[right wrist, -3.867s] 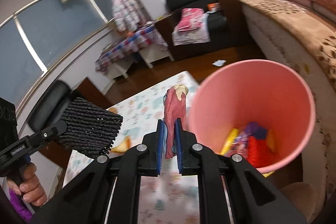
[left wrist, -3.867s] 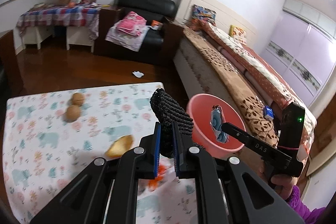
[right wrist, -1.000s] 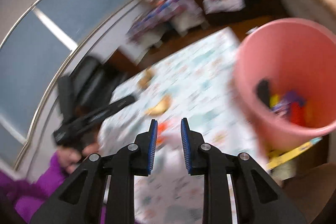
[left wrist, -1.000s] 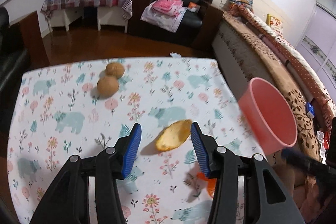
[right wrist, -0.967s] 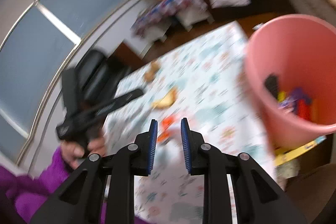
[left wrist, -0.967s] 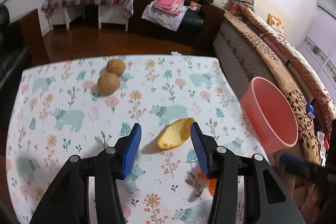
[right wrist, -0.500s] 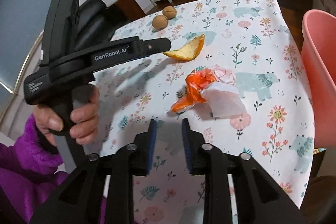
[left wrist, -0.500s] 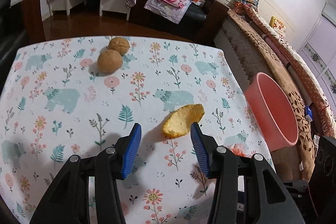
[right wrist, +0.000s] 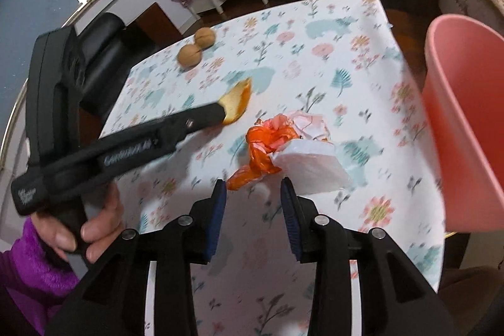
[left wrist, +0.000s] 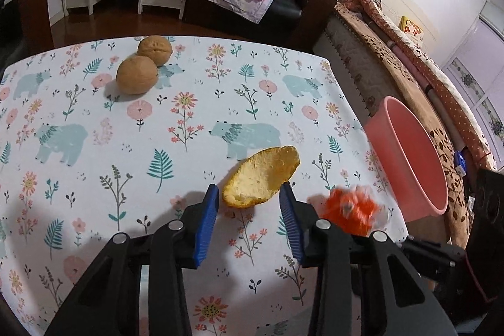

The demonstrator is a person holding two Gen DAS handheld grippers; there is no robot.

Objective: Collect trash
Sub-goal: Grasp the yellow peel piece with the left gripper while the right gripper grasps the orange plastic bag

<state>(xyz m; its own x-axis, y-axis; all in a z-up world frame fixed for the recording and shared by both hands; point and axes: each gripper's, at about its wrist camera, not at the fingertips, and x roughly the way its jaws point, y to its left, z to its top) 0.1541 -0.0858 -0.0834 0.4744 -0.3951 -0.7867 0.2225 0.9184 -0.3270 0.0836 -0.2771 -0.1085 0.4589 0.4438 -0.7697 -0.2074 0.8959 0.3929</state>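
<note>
An orange peel [left wrist: 261, 175] lies on the flowered tablecloth [left wrist: 94, 128]; it also shows in the right wrist view [right wrist: 237, 99]. My left gripper [left wrist: 249, 197] is open, its blue pads on either side of the peel's near end. An orange and white crumpled wrapper [right wrist: 283, 144] lies to the right of the peel; it looks blurred in the left wrist view [left wrist: 352, 210]. My right gripper [right wrist: 253, 192] is open just in front of the wrapper's orange tail. A pink bin [left wrist: 409, 159] stands off the table's right edge [right wrist: 466, 122].
Two walnuts [left wrist: 141, 68] sit at the far left of the table [right wrist: 197, 48]. A black chair [right wrist: 104, 59] stands beyond the table's left side. A bed [left wrist: 409, 52] runs along the right, behind the bin.
My left gripper has come down and forward around the orange peel. My right gripper has moved closer to the wrapper. Both were emptied into the bin earlier.
</note>
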